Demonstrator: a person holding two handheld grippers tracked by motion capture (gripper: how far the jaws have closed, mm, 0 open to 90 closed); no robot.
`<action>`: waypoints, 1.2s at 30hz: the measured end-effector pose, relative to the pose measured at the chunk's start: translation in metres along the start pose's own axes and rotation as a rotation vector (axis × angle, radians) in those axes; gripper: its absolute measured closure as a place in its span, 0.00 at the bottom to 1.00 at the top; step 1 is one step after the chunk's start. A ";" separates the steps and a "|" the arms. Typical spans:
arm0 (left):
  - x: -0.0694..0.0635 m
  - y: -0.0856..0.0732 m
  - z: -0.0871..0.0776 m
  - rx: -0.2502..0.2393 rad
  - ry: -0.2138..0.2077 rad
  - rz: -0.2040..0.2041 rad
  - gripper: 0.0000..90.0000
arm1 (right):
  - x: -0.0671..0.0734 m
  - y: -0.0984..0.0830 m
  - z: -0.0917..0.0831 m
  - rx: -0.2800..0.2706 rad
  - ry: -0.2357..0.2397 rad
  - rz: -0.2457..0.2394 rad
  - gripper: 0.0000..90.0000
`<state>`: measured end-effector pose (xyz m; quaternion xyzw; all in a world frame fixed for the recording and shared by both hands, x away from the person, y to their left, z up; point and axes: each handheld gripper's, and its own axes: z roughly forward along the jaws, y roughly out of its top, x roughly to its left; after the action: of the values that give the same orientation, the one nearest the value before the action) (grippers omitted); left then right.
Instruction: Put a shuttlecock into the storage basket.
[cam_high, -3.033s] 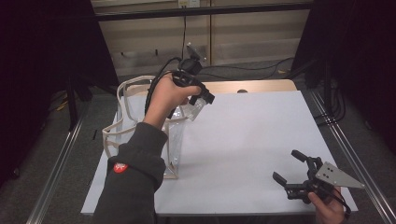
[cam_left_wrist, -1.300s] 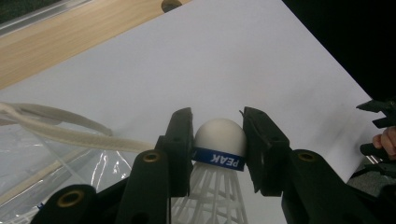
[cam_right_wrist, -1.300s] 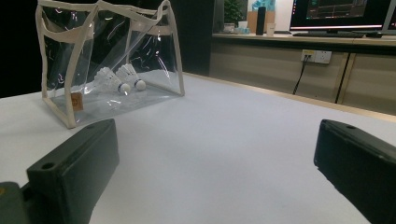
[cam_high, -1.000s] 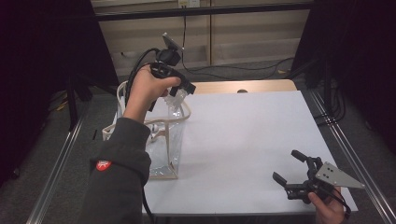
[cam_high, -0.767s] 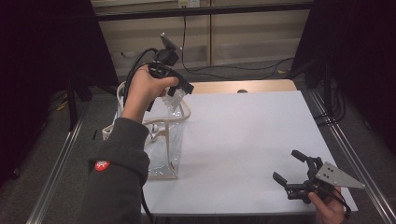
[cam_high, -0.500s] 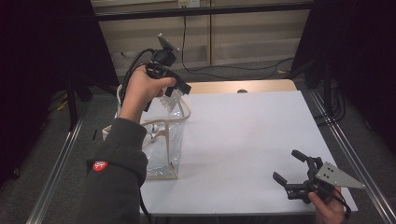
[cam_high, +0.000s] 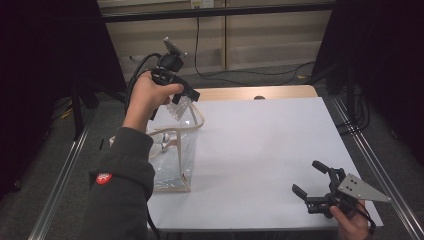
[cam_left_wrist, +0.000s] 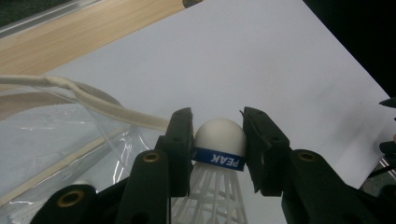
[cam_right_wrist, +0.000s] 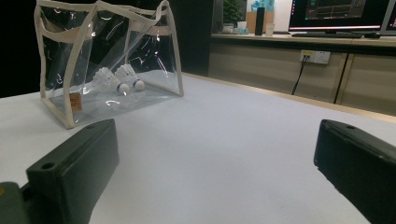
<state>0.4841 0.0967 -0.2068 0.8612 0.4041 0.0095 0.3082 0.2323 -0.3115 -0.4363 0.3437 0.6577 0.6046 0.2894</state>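
My left claw (cam_left_wrist: 218, 140) pinching shuttlecock (cam_left_wrist: 219, 140) by round white cork, above clear plastic bag (cam_high: 172, 150), cream trim. My right claw (cam_high: 320, 187) spread, resting on white bench (cam_high: 260, 145).

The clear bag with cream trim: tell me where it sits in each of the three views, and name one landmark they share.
High view: clear bag stands at the table's left edge, under the raised left gripper.
Left gripper view: its cream rim crosses the left side.
Right gripper view: upper left, two shuttlecocks inside.
Shared landmark: the white tabletop.
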 end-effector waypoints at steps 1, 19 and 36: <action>0.001 0.000 0.000 -0.005 -0.005 -0.001 0.71 | 0.000 0.000 0.000 0.000 0.000 0.001 0.00; 0.010 -0.008 -0.003 0.006 0.018 -0.010 0.72 | 0.000 0.000 0.000 -0.002 0.001 -0.001 0.00; 0.018 -0.012 -0.006 -0.003 0.025 -0.007 0.71 | 0.000 0.000 0.000 -0.003 0.001 0.002 0.00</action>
<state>0.4865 0.1185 -0.2129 0.8590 0.4111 0.0199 0.3046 0.2323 -0.3113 -0.4362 0.3436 0.6567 0.6060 0.2890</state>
